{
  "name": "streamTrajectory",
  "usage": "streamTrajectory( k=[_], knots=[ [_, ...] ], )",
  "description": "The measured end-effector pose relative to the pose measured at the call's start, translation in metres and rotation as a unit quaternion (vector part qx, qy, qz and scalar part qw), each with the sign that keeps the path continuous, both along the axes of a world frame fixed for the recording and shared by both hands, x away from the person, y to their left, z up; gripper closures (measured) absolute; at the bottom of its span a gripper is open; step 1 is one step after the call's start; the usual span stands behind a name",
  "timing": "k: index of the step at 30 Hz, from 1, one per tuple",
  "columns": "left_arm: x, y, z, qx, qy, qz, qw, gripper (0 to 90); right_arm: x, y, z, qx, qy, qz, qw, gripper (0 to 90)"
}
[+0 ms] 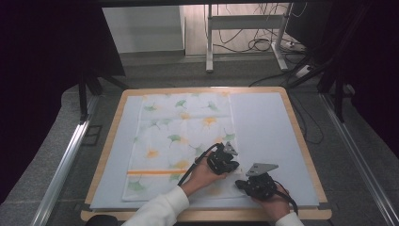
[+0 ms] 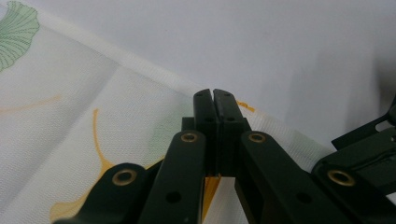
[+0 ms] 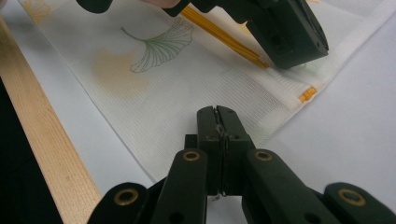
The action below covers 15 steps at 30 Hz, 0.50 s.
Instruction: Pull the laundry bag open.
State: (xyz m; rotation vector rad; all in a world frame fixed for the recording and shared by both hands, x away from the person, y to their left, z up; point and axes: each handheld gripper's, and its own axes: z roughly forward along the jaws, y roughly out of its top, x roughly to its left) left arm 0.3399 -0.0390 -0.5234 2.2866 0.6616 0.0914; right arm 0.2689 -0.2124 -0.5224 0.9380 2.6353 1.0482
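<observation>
A white cloth (image 1: 179,136) printed with green and yellow ginkgo leaves and one orange stripe lies flat on the left half of the table. My left gripper (image 1: 234,165) is shut, its tips down on the cloth's right edge (image 2: 140,70) just past the stripe. The left gripper (image 3: 294,56) also shows from the right gripper view, pressing there. My right gripper (image 1: 239,183) is shut at the cloth's near right corner. A thin sliver of fabric shows between the right gripper (image 3: 217,112) pads. A hand in a white sleeve holds each gripper.
A pale mat (image 1: 263,132) covers the wooden table (image 1: 202,89), bare to the right of the cloth. The table's wooden front rim (image 3: 42,140) runs close beside my right gripper. Desk legs and cables (image 1: 254,42) stand on the floor behind.
</observation>
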Motion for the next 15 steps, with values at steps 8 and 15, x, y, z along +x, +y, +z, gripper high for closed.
streamTrajectory(
  k=[8, 15],
  knots=[
    [0.0005, -0.0038, -0.0006, -0.002, 0.011, 0.008, 0.9999, 87.5, 0.001, 0.0006, -0.0002, -0.001, -0.001, 0.001, 1.0, 88.3],
    [-0.0003, -0.0039, -0.0012, -0.001, 0.002, 0.002, 1.0, 89.8, 0.0018, 0.001, 0.0009, -0.005, -0.004, -0.002, 1.0, 88.4]
  ],
)
